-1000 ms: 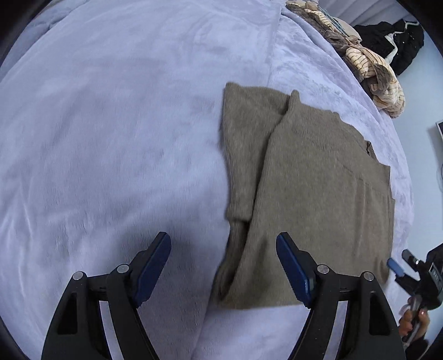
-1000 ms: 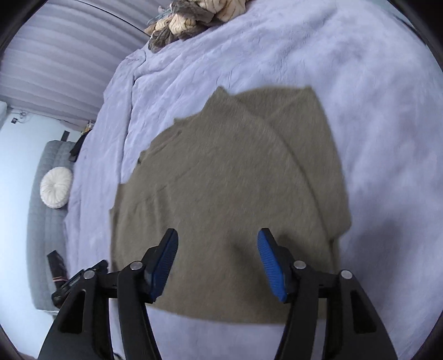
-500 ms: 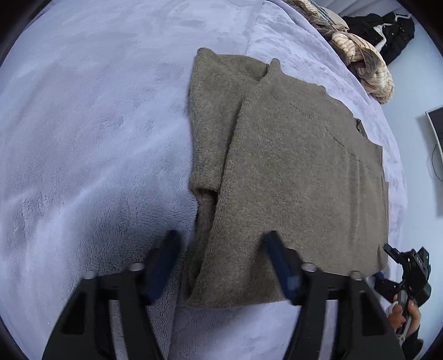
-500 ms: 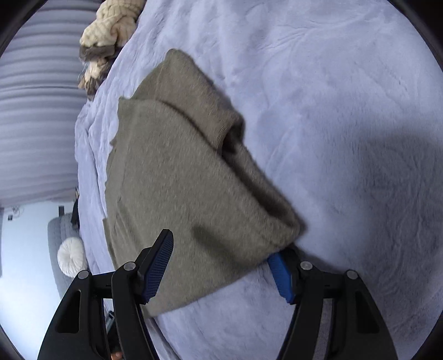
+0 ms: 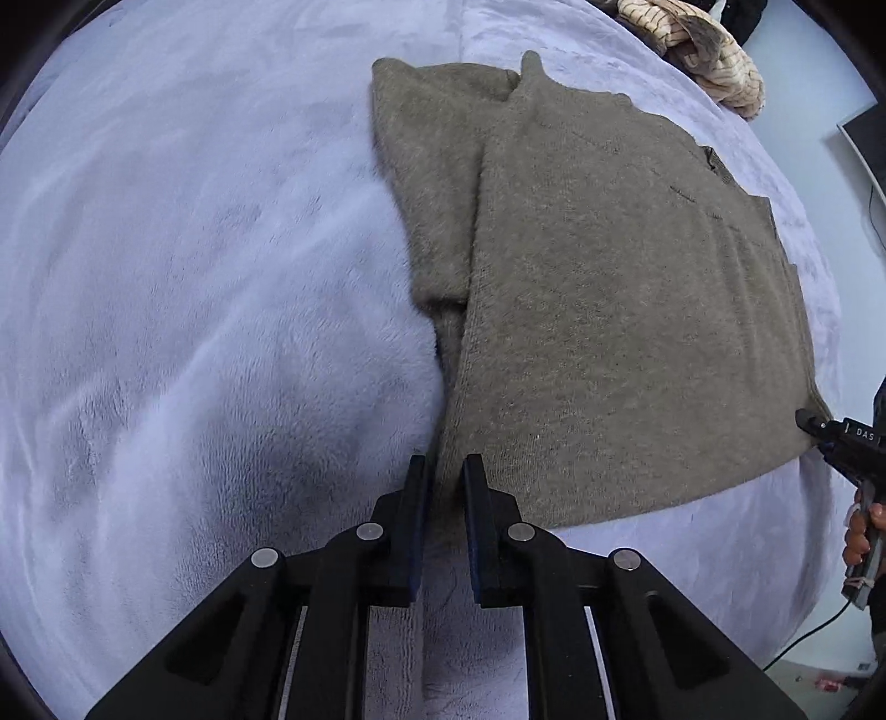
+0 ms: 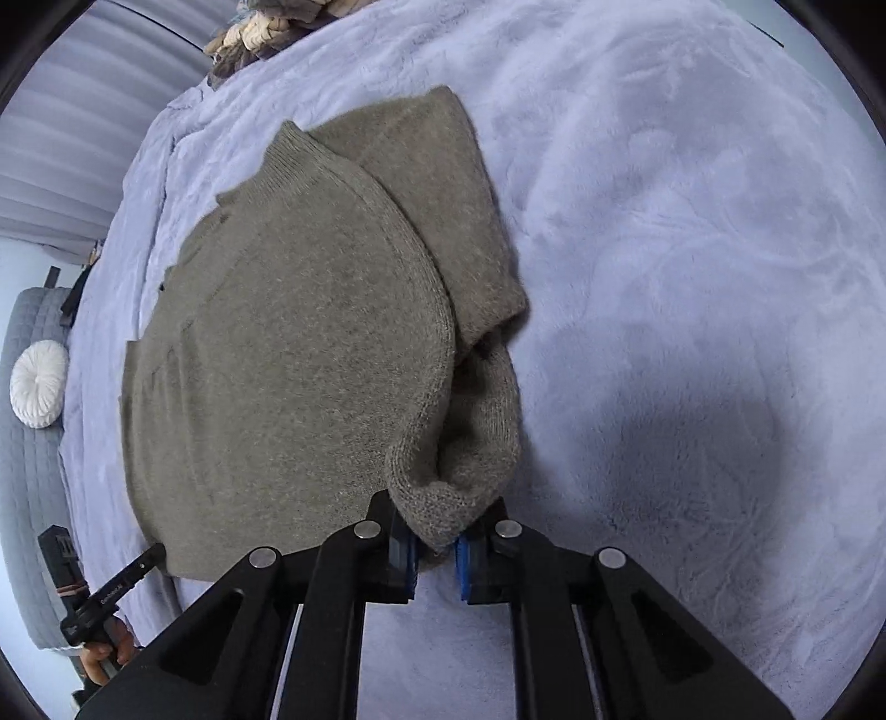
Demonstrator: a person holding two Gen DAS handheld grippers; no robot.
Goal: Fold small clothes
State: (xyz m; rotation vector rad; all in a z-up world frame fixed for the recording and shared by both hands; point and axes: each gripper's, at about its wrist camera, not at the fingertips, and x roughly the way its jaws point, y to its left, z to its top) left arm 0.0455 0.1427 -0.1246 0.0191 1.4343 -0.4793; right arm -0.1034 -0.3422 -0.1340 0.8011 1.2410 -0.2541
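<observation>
An olive knitted sweater (image 5: 609,304) lies partly folded on a lavender plush bed cover (image 5: 194,277), one sleeve tucked along its left side. My left gripper (image 5: 446,462) points steeply down at the sweater's near left corner; its jaws are closing and the folded hem edge is pinched between the pads. In the right wrist view the sweater (image 6: 304,360) fills the middle, and my right gripper (image 6: 440,501) is shut on its bunched near corner. Each gripper shows in the other's view: the right gripper (image 5: 830,432) at the far hem corner, the left gripper (image 6: 149,551) at the lower left.
A pile of striped and dark clothes (image 5: 703,50) lies at the bed's far end, the clothes pile (image 6: 266,33) showing in both views. Beside the bed stands a grey sofa (image 6: 27,498) with a round white cushion (image 6: 39,382). A dark screen (image 5: 864,138) stands at the right.
Both grippers came down to the sweater's near hem and closed, the left on the left corner, the right on the right corner, which now bunches up between its pads.
</observation>
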